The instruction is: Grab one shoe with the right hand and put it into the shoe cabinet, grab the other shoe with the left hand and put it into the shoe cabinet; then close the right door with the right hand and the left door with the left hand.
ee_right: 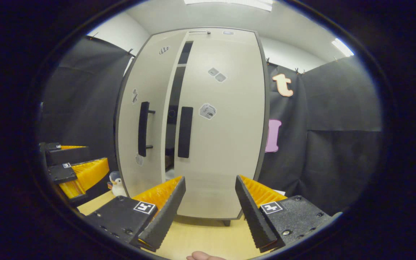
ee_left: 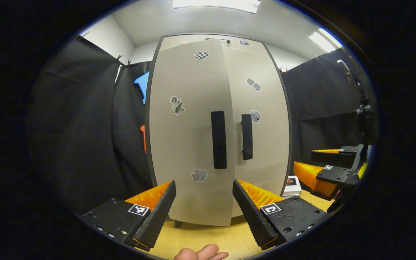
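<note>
Booth floor [ee_left: 208,238], pale wood, black cloth walls. Left gripper [ee_left: 204,202]: fingers spread wide, empty, facing the cabinet [ee_left: 190,144]. Right gripper [ee_right: 209,202]: fingers wide, empty, also before the cabinet. Left door [ee_right: 150,119]: ajar, a dark gap beside it. Right door [ee_right: 222,144]: appears closed. Shoes: cannot tell, presumably inside the cabinet. Left handle [ee_left: 219,139], right handle [ee_left: 246,136]: upright dark bars at the cabinet's middle. Doors likely stiff, light, free-swinging; push the left panel flat near its handle.
</note>
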Demonstrator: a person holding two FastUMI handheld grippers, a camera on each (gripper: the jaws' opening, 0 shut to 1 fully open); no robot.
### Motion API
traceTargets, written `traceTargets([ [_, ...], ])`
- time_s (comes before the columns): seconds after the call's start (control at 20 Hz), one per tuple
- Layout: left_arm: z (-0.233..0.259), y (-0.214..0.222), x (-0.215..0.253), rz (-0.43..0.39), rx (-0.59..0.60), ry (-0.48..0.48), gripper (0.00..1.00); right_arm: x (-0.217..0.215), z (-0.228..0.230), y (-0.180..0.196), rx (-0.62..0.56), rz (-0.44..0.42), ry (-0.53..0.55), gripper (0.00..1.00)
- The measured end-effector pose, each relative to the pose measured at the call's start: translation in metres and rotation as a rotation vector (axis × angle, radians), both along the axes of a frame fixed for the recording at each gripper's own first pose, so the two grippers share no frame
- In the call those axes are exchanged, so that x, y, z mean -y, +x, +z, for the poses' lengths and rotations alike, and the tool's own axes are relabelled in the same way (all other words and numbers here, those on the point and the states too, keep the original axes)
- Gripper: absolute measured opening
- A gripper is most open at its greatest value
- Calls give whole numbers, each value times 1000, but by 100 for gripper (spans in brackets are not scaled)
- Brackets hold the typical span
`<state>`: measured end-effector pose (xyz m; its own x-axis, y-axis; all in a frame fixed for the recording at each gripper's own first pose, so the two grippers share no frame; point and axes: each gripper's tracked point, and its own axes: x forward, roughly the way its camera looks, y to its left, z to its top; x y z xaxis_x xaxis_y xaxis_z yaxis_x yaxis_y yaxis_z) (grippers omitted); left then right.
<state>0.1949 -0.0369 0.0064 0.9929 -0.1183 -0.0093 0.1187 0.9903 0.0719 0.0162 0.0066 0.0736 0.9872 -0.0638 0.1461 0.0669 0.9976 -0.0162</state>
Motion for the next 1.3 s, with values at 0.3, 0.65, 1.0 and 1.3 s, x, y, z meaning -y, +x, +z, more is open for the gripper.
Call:
traceTargets([
  [0.3,18,6,-2,89,29,97,96,-5,-6,-1,-34,26,-24,91],
  [0.65,30,-3,13,26,83,159,96,-1,-1,2,-38,9,-6,91],
  [1.0,11,-5,34,-108,35,143,96,-9,-13,34,-100,19,-28,91],
  [1.3,-10,1,14,-93,-18,101,96,-26,-27,46,-138,50,-69,91],
])
